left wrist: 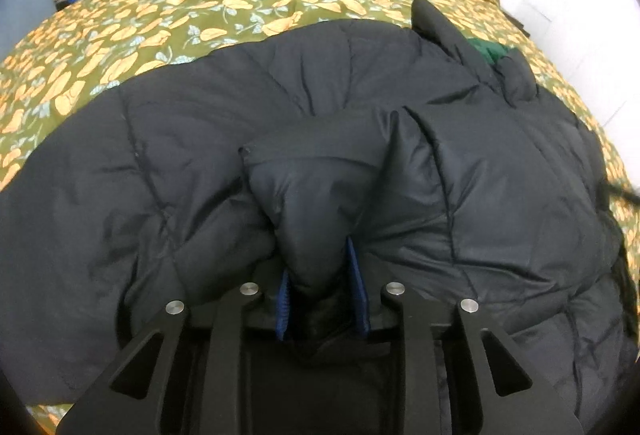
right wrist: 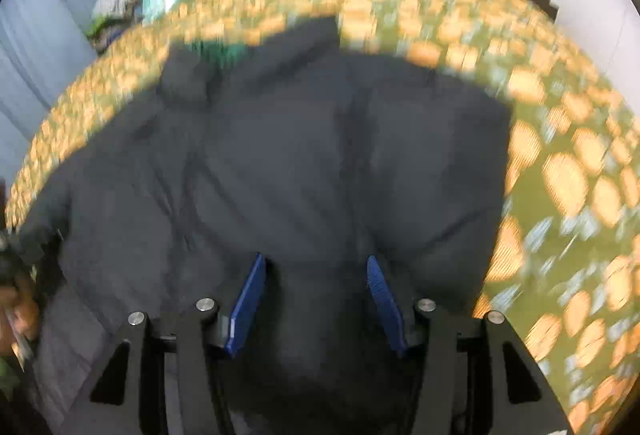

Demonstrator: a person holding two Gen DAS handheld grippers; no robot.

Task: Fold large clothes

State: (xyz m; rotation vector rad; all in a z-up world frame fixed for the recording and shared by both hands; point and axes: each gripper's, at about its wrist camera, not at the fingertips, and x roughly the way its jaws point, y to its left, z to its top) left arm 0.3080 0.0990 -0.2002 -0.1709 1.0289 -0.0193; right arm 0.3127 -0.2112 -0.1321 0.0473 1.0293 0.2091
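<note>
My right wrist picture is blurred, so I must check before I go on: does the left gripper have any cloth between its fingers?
Observer: Yes. A puffy fold of the black jacket fills the gap between the blue pads of the left gripper.
Operator: Does that fold lie flat?
Observer: No. It stands up as a ridge that runs from the pads toward the middle of the jacket.
Operator: And the collar, how does it lie?
Observer: The collar is at the far right end, standing up in points, with a green lining showing inside it.
</note>
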